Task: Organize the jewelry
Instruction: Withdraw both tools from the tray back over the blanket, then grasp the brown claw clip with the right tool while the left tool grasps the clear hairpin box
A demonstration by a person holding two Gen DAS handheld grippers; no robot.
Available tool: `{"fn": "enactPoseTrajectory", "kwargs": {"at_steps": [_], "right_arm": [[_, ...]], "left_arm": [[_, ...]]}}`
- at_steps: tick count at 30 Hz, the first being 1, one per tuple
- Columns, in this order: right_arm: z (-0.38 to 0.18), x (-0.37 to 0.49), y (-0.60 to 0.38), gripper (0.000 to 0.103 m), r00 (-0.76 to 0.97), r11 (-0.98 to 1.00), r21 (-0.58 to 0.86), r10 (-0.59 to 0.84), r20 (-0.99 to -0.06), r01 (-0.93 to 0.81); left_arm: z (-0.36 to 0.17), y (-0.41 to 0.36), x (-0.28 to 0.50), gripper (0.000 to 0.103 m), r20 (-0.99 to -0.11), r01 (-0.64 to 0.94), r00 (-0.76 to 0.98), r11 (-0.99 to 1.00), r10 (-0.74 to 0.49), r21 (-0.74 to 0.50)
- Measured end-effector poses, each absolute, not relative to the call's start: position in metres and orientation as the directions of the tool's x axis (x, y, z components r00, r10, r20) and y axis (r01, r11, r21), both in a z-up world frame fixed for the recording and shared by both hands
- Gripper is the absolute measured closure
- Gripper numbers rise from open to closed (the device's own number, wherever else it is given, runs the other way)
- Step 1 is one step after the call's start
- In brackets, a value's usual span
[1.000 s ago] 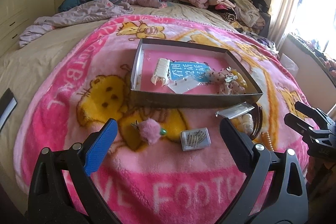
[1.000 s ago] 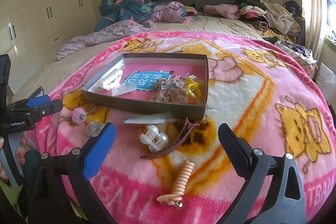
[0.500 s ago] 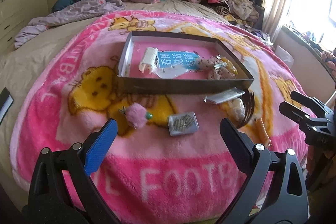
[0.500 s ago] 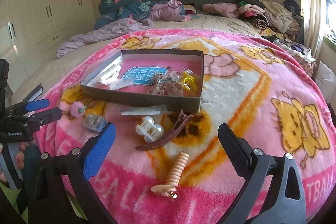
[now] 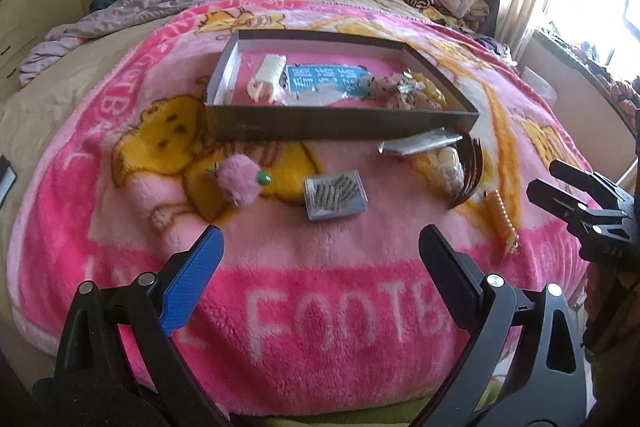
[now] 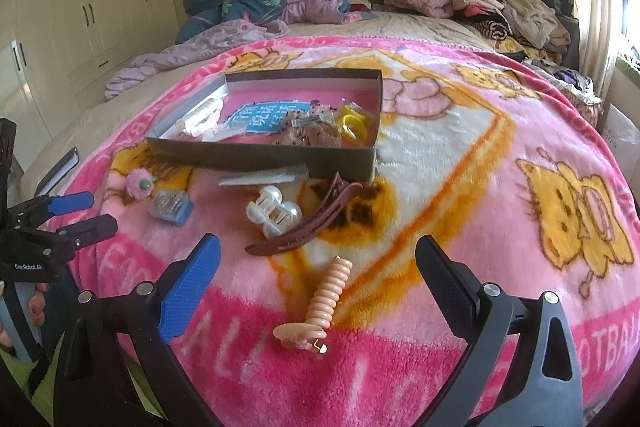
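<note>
A shallow dark box (image 5: 344, 117) (image 6: 260, 153) with hair accessories inside sits on the pink blanket. In front of it lie a pink pompom clip (image 5: 240, 181) (image 6: 140, 183), a clear case of pins (image 5: 335, 195) (image 6: 171, 206), a white claw clip (image 6: 273, 211), a brown hair clip (image 6: 304, 231), a flat clear packet (image 5: 420, 143) and a peach spiral clip (image 6: 326, 301) (image 5: 505, 219). My left gripper (image 5: 318, 259) is open and empty, short of the pin case. My right gripper (image 6: 316, 267) is open and empty, with the spiral clip lying between its fingers.
The pink blanket (image 5: 320, 307) covers the near part of a bed. Piled clothes and bedding (image 6: 500, 7) lie at the headboard. White wardrobes (image 6: 80, 7) stand on the left, a window on the right. A dark flat object (image 6: 60, 167) lies at the bed's left edge.
Both grippers have drawn back from the box, so the items look farther away. Both stay open and empty. Nothing on the blanket has moved.
</note>
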State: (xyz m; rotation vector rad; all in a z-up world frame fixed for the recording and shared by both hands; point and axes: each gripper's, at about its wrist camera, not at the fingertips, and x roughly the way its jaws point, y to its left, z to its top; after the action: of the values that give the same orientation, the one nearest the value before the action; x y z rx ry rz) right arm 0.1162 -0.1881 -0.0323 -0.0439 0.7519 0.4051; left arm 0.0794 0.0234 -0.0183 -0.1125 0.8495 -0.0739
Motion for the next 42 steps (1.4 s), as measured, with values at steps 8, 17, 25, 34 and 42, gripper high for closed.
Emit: {"fn": "enactPoseTrajectory", "kwargs": {"at_steps": [8, 17, 25, 34, 42], "right_arm": [[-0.048, 0.117, -0.190, 0.008, 0.634, 0.918, 0.117, 0.350, -0.690, -0.379], [-0.060, 0.127, -0.191, 0.008, 0.619, 0.917, 0.142, 0.359, -0.699, -0.371], [-0.063, 0.148, -0.188, 0.008, 0.622, 0.920, 0.154, 0.360, -0.695, -0.360], [-0.064, 0.178, -0.176, 0.038, 0.616, 0.928, 0.154, 0.343, -0.709, -0.339], [-0.075, 0.197, -0.168, 0.077, 0.563, 0.923, 0.178, 0.352, -0.748, -0.341]], "left_arm": [[-0.035, 0.016, 0.077, 0.014, -0.774, 0.042, 0.619, 0.990, -0.131, -0.134], [-0.049, 0.012, 0.082, 0.014, -0.790, 0.037, 0.599, 0.990, -0.132, -0.137], [-0.050, 0.006, 0.098, 0.021, -0.786, 0.043, 0.604, 0.991, -0.130, -0.130], [-0.050, 0.006, 0.118, 0.022, -0.783, 0.024, 0.612, 0.992, -0.114, -0.125], [-0.052, 0.007, 0.131, 0.022, -0.782, 0.010, 0.615, 0.992, -0.105, -0.125]]}}
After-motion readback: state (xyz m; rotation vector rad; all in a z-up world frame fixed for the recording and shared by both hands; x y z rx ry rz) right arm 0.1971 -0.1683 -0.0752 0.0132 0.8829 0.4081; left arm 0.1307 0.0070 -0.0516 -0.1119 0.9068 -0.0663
